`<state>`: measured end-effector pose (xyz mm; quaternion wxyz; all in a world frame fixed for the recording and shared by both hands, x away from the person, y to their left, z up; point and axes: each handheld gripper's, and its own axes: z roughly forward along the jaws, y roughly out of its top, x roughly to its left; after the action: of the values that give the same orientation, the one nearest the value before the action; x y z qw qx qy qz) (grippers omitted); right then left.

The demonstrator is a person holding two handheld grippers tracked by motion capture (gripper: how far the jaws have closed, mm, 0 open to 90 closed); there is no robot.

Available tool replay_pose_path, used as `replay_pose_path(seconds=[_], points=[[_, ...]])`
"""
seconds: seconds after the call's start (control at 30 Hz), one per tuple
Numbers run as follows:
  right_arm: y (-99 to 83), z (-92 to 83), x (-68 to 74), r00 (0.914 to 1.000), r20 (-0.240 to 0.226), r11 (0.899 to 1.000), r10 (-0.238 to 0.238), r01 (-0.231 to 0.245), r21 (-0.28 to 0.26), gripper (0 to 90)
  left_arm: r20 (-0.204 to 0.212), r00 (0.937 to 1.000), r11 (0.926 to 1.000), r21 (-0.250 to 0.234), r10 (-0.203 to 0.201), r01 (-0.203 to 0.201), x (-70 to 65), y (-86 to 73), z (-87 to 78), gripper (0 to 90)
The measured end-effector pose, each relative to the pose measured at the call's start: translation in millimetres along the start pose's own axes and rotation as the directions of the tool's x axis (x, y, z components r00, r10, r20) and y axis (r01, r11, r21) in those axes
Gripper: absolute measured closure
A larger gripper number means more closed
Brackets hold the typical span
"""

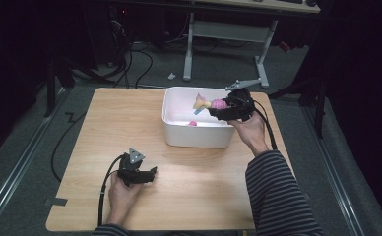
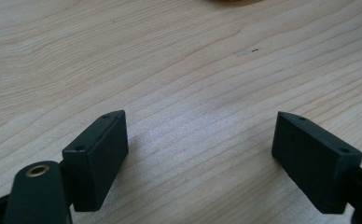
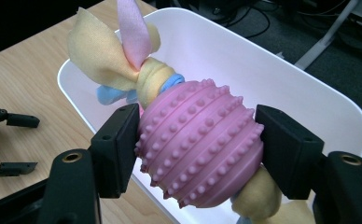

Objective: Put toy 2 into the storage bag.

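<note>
A pink studded ball toy (image 3: pixel 200 140) with yellow, pink and blue cloth tails knotted at its end is clamped between the jaws of my right gripper (image 3: pixel 198 144). In the high view the right gripper (image 1: pixel 222 109) holds the toy (image 1: pixel 217 104) over the right part of the white bin (image 1: pixel 199 140). A small pink object (image 1: pixel 192 123) lies on the bin's floor. My left gripper (image 1: pixel 152 173) rests near the table's front left; its jaws (image 2: pixel 200 154) stand wide apart over bare wood with nothing between them.
The wooden table (image 1: pixel 110 128) carries the bin at its far right centre. Black cables trail from both grippers. Beyond the table stand a white desk frame (image 1: pixel 228 34) and floor cables (image 1: pixel 140 59).
</note>
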<state>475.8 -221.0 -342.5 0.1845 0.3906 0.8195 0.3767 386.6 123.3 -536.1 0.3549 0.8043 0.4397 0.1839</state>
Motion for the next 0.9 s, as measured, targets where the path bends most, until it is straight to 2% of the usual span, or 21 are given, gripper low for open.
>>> replay_pose_path(seconds=[0.23, 0.37, 0.4, 0.47, 0.6, 0.9], points=[[1.0, 18.2, 7.6, 0.9998, -0.008, 0.999, -0.018, 0.018, 0.047, 33.6, 0.0, 1.0, 1.0, 0.0, 0.0, 0.0, 0.0, 0.0, 0.0, 18.6], [0.4, 23.0, 8.9, 0.9997, -0.021, 0.998, -0.013, 0.014, 0.055, 33.6, 0.001, 1.0, 1.0, 0.0, 0.0, 0.0, 0.0, 0.0, 0.0, 18.6], [-0.3, 26.6, 10.1, 0.999, -0.045, 0.998, -0.007, 0.01, 0.064, 33.6, 0.001, 1.0, 1.0, 0.001, -0.001, 0.001, 0.0, 0.0, 0.0, 18.6], [-0.7, 27.9, 11.4, 0.9988, -0.049, 0.998, 0.001, 0.002, 0.07, 33.6, 0.0, 1.0, 1.0, 0.001, 0.001, -0.001, 0.1, 0.0, -0.1, 18.6], [-3.1, 36.9, 15.8, 0.9984, -0.055, 0.995, -0.013, 0.018, 0.102, 33.6, 0.0, 1.0, 1.0, 0.001, 0.001, -0.001, 0.1, 0.0, -0.1, 18.7], [-5.6, 41.1, 14.2, 0.9959, -0.09, 0.994, 0.0, 0.011, 0.113, 32.4, 0.0, 1.0, 1.0, 0.0, 0.0, 0.0, 0.0, 0.0, 0.0, 18.7]])
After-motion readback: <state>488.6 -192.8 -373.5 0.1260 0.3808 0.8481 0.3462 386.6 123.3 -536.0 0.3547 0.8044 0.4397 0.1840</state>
